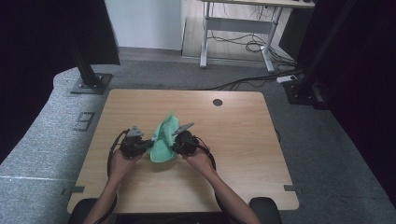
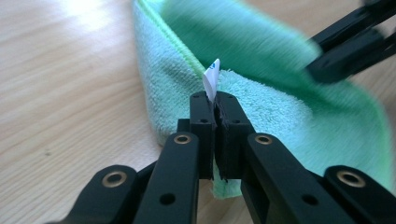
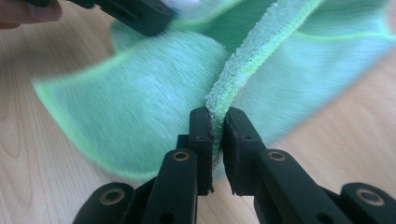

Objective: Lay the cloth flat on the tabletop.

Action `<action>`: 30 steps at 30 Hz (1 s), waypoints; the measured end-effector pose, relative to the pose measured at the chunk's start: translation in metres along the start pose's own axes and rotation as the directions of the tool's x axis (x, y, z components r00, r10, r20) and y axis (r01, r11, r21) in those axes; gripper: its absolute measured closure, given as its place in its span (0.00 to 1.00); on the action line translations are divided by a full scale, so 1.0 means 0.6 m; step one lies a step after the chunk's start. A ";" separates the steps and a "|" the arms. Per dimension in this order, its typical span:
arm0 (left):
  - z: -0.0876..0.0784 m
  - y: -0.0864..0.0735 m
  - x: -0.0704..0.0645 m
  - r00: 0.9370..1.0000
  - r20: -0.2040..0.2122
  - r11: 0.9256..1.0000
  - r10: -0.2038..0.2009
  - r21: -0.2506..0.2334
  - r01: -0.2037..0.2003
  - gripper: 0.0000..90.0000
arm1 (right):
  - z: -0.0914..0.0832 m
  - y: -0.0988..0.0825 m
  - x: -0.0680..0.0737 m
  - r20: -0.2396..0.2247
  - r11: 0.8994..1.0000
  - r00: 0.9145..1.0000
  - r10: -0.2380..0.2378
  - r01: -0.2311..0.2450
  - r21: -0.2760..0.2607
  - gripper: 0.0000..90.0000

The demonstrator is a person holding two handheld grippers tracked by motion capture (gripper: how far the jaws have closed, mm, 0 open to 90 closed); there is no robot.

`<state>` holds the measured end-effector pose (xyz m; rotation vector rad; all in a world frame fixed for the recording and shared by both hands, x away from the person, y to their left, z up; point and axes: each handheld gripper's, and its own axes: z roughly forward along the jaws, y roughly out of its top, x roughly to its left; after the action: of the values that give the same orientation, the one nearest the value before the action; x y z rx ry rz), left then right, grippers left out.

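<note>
A green microfibre cloth [image 1: 164, 137] lies bunched near the middle of the wooden table [image 1: 233, 140]. My left gripper [image 1: 148, 143] comes at it from the left, my right gripper [image 1: 173, 142] from the right. In the left gripper view the left gripper [image 2: 215, 100] is shut on an edge of the cloth [image 2: 261, 102], with a white label [image 2: 211, 79] sticking up from between the pads. The right gripper [image 2: 350, 44] shows blurred beyond it. In the right gripper view the right gripper [image 3: 217, 116] is shut on a raised hem of the cloth [image 3: 140, 102].
A round cable hole [image 1: 217, 102] sits near the table's far edge. Beyond the table stand a desk frame [image 1: 243, 23] with cables on the floor and a black post base [image 1: 88, 84] at the far left. Bare wood surrounds the cloth.
</note>
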<state>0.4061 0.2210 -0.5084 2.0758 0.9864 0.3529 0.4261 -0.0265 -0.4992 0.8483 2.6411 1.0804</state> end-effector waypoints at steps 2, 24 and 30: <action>-0.005 -0.001 0.005 1.000 -0.010 1.000 -0.016 -0.009 0.015 0.95 | -0.017 -0.006 -0.013 0.019 1.000 1.000 0.008 -0.008 -0.010 0.91; -0.010 -0.012 0.024 0.990 -0.123 0.997 -0.074 0.000 0.075 0.35 | -0.077 -0.124 -0.132 0.154 0.982 0.970 0.187 -0.189 -0.001 0.66; 0.015 -0.023 0.028 0.992 -0.115 0.998 -0.052 0.034 0.057 0.27 | -0.088 -0.115 -0.116 0.179 0.986 0.970 0.167 -0.163 -0.040 0.33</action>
<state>0.4146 0.2339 -0.5258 2.0764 1.1234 0.4321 0.4346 -0.1367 -0.5126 1.1214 2.4379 1.0165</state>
